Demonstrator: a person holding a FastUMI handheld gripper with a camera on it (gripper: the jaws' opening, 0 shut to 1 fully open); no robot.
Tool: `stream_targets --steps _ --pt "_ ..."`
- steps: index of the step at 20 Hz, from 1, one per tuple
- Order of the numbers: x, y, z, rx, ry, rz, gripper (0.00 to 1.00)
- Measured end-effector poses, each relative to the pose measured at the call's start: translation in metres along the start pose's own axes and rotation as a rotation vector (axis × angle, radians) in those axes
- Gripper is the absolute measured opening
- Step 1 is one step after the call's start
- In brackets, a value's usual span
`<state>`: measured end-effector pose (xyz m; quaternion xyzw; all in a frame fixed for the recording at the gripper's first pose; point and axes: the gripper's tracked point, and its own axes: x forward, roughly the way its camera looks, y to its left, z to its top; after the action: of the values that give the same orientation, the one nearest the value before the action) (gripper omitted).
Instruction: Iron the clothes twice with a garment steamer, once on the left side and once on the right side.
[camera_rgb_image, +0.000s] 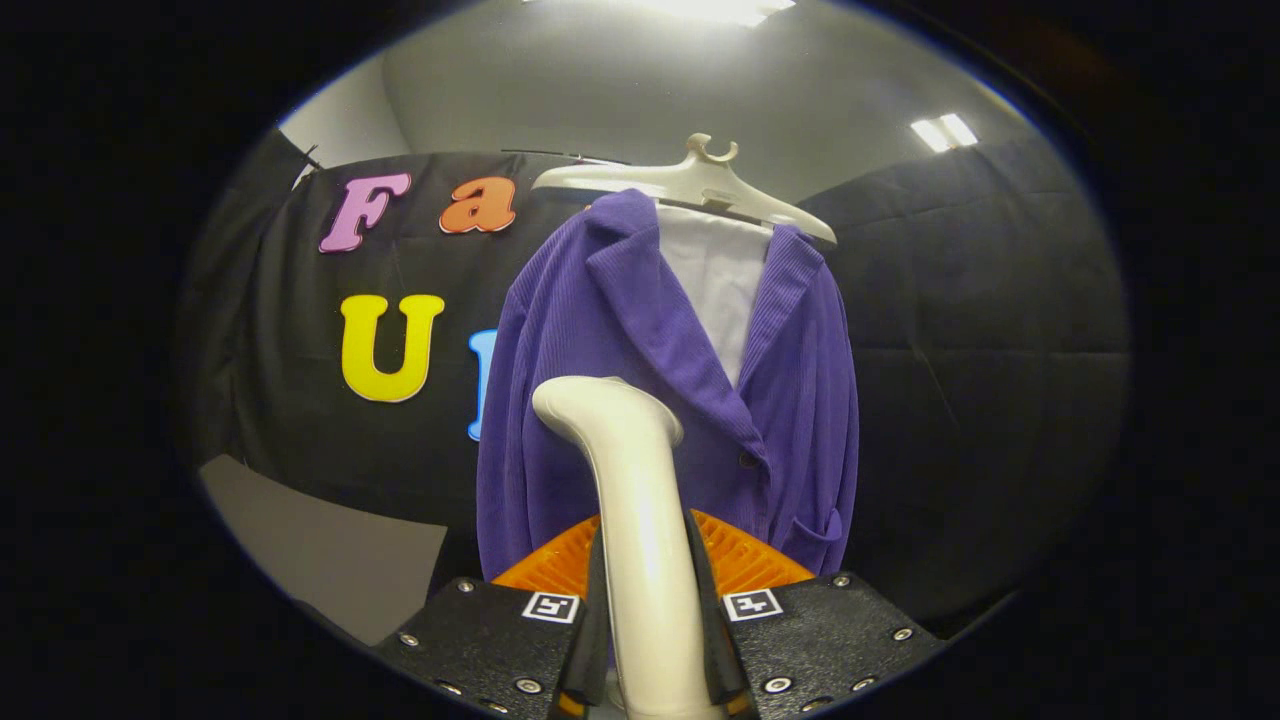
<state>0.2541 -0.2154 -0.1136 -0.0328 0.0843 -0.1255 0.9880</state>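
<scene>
The garment steamer (640, 540) is held upright between the two fingers of the gripper (655, 650), which are pressed against its pale handle from either side; the handle rises from between them and bends over at the top towards the clothes. Behind the handle, just ahead of the fingers, a ribbed orange part (745, 560) is seen, though what it belongs to cannot be told. Beyond the steamer a purple jacket (610, 350) of corded cloth is hung on a pale hanger (690, 185), with a white lining or shirt (722, 285) shown between its open lapels. A dark button sits at the front closure, and a patch pocket (815, 530) is seen low on one front panel. The steamer's head stands before the jacket's lower front, at about the middle; whether it touches the cloth cannot be told. The jacket is hung in front of the booth's wall (980, 330), made of black cloth that is creased in faint folds. Above the cloth a plain grey room wall (560, 90) is seen, lit by bright ceiling lamps (945, 130). Low down beside the jacket, a flat grey panel (320, 550) is seen at the foot of the black cloth.
</scene>
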Motion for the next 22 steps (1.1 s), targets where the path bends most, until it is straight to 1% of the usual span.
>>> stream_targets --steps 6,10,16,22 --pt "-0.002 -0.005 -0.038 0.019 0.051 -0.003 0.38" --pt "-0.006 -0.005 -0.071 0.032 0.106 -0.009 0.38" --pt "-0.014 0.003 -0.123 0.011 0.182 -0.030 0.38" --pt "-0.021 0.007 -0.160 -0.002 0.232 -0.087 0.39"
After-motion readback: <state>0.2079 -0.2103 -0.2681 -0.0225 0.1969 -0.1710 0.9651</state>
